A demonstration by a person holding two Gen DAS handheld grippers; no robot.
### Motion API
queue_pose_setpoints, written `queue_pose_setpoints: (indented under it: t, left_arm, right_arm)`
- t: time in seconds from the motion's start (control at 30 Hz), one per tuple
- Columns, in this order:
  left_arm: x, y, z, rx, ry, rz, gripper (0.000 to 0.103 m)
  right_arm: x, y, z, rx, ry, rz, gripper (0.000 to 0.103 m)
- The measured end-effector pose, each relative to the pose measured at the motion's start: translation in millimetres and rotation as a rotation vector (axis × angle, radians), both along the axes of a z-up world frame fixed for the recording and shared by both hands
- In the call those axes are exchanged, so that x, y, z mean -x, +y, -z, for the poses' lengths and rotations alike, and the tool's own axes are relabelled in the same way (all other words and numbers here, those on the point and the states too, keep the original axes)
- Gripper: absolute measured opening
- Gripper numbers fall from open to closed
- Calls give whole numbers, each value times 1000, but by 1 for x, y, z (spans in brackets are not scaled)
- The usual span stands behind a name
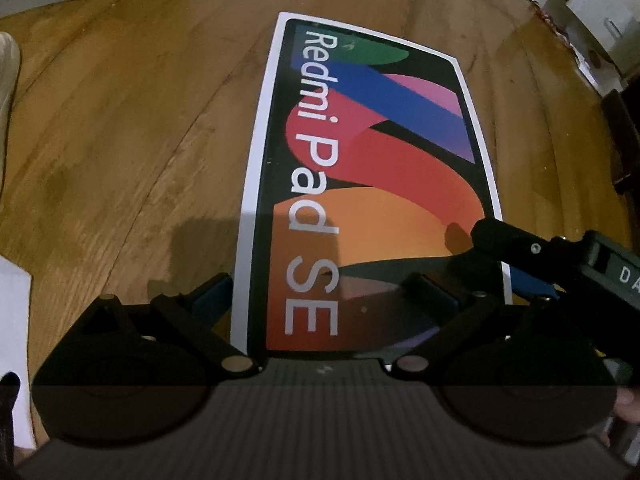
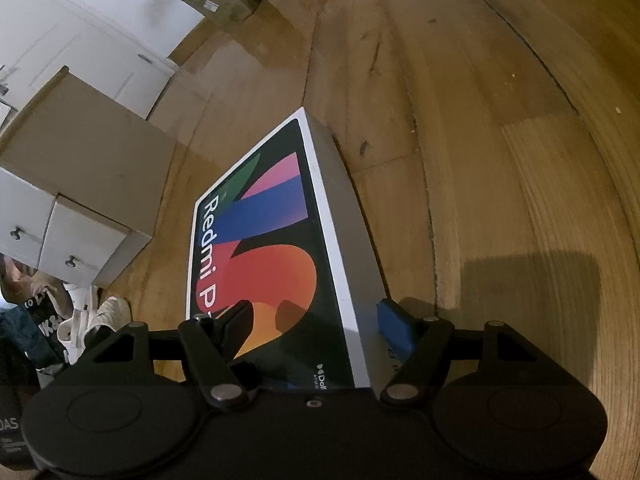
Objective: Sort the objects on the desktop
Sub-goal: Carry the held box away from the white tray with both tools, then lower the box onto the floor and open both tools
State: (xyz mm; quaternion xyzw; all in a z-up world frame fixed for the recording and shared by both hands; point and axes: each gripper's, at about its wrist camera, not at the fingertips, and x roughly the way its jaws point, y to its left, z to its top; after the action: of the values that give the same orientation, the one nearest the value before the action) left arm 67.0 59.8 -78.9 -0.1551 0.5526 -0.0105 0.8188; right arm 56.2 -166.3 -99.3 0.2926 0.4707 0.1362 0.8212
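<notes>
A flat white Redmi Pad SE box (image 1: 372, 168) with a colourful printed lid is held above a wooden floor. My left gripper (image 1: 328, 296) straddles its near end, one blue-padded finger (image 1: 212, 292) at the left edge and one over the lid; whether it presses is hidden. My right gripper (image 2: 316, 332) is shut on the box (image 2: 280, 248): its black finger (image 2: 236, 328) lies on the lid and its blue-padded finger (image 2: 396, 328) is against the grey side. The right gripper also shows in the left wrist view (image 1: 516, 264) at the box's right edge.
A wooden floor (image 2: 500, 160) lies below. A white drawer unit with a tan top (image 2: 80, 184) stands at the left, with bags and cloth (image 2: 60, 320) by it. A cardboard box (image 2: 220, 0) sits far back by the white wall.
</notes>
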Motion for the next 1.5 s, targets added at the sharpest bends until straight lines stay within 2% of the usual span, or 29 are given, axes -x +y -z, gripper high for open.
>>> queue_pose_setpoints:
  t: [0.17,0.33,0.47,0.57,0.93,1.5]
  left_arm:
    - [1,-8,-5,-40,-7,65,98]
    - [1,-5,-7,-32,-5,56,98]
    - [2,-7,-7,-43,-8,54,98]
    - [1,-12,-6,-64,-7,57,97]
    - [-1,-20,-4,1,-8,94,97]
    - [0,-21,-7,-39,-8,127,97]
  right_arm:
    - [-2,2,-1,18,11,1,75]
    - [-4,2,-2,11,14,20,75]
    - [-3,2,-1,38,19,-3,67]
    - [-3,4,-3,66,14,-21,66]
    - [4,-16,1,118,57,21,66]
    - [-1,-28,-1,124,66,-7,61]
